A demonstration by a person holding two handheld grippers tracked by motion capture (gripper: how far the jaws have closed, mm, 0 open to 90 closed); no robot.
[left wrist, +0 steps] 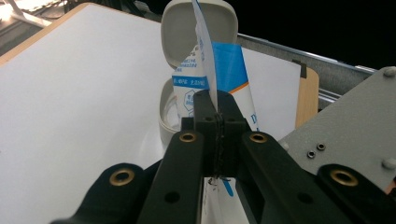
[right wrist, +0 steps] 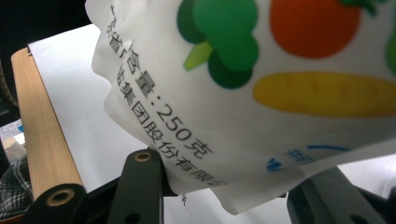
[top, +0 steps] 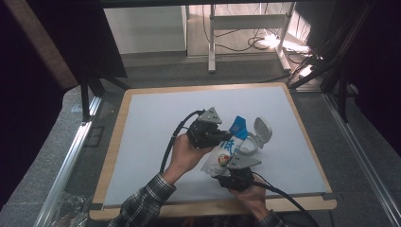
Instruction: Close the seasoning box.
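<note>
In the high view, left of centre, the left tongs (top: 221, 136) sit in the person's left hand (top: 182, 156) and bite the upper part of a white and blue printed pouch (top: 231, 142) held above the middle of the bench (top: 142, 142). The left gripper view shows their jaws pressed together on the pouch's thin edge (left wrist: 205, 60), with an open white hinged container (left wrist: 196, 28) behind it at the top centre of the frame. Right of that in the high view, the container (top: 260, 132) rests on the bench just beside the pouch. Lower, toward the bottom centre, the right tongs (top: 227, 172) clamp the pouch's lower end; the right gripper view shows the pouch (right wrist: 261, 93) bulging between jaws set partly apart.
</note>
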